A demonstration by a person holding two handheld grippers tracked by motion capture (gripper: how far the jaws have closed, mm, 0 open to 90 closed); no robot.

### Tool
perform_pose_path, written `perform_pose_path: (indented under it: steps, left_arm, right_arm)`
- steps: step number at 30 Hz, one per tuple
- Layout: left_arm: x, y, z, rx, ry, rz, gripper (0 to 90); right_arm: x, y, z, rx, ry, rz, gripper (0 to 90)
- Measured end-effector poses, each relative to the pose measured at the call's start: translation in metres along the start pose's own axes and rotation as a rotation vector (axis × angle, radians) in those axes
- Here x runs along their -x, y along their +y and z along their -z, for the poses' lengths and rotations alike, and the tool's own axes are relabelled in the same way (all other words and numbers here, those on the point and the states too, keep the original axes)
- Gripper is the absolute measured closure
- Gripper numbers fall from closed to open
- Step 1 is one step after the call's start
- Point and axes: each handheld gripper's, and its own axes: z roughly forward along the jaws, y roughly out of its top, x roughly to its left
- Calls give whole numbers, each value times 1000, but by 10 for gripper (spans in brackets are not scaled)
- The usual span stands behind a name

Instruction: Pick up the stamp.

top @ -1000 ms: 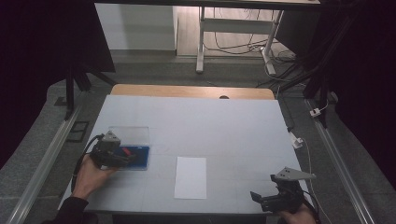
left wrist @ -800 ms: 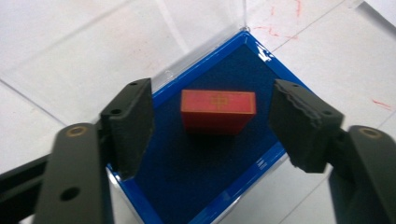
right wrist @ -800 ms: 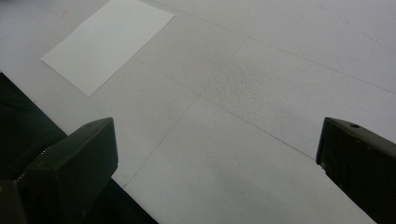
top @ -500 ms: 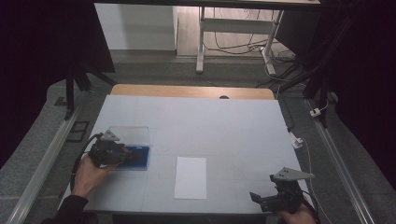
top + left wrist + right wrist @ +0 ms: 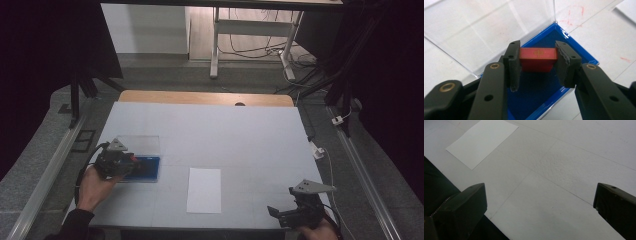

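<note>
The left gripper (image 5: 537,67) has just been closing and now pinches a red block (image 5: 538,59) between its pads, inside a blue tray (image 5: 574,45) with a clear lid (image 5: 486,30) standing open behind it. The tray sits at the left of the white table (image 5: 240,135). The right gripper (image 5: 540,205) is spread wide over bare table, near a white sheet of paper (image 5: 204,189)
</note>
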Motion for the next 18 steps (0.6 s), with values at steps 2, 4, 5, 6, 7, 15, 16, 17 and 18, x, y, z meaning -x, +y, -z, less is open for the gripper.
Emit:
perform_pose_path:
  steps: [2, 4, 5, 6, 7, 15, 16, 17, 18]
  left_arm:
    - [0, 0, 2, 6, -10, 14, 583]
    - [1, 1, 4, 8, -9, 19, 583]
    - [1, 1, 5, 11, -10, 22, 582]
    - [2, 2, 6, 12, -11, 27, 583]
    - [3, 2, 6, 13, -14, 32, 583]
    - [9, 6, 10, 18, -7, 27, 582]
    - [10, 7, 10, 14, -3, 25, 582]
    - [11, 7, 11, 12, 3, 22, 582]
    - [11, 8, 11, 9, 9, 19, 582]
  right_arm:
    - [0, 0, 0, 0, 0, 1, 0]
    - [0, 0, 0, 0, -1, 1, 0]
    - [0, 0, 0, 0, -1, 1, 0]
    - [0, 0, 0, 0, 0, 1, 0]
    - [0, 0, 0, 0, -2, 3, 0]
    - [0, 0, 0, -1, -2, 5, 0]
    - [0, 0, 0, -3, -2, 6, 0]
    - [0, 0, 0, -2, -3, 6, 0]
    - [0, 0, 0, -2, -3, 6, 0]
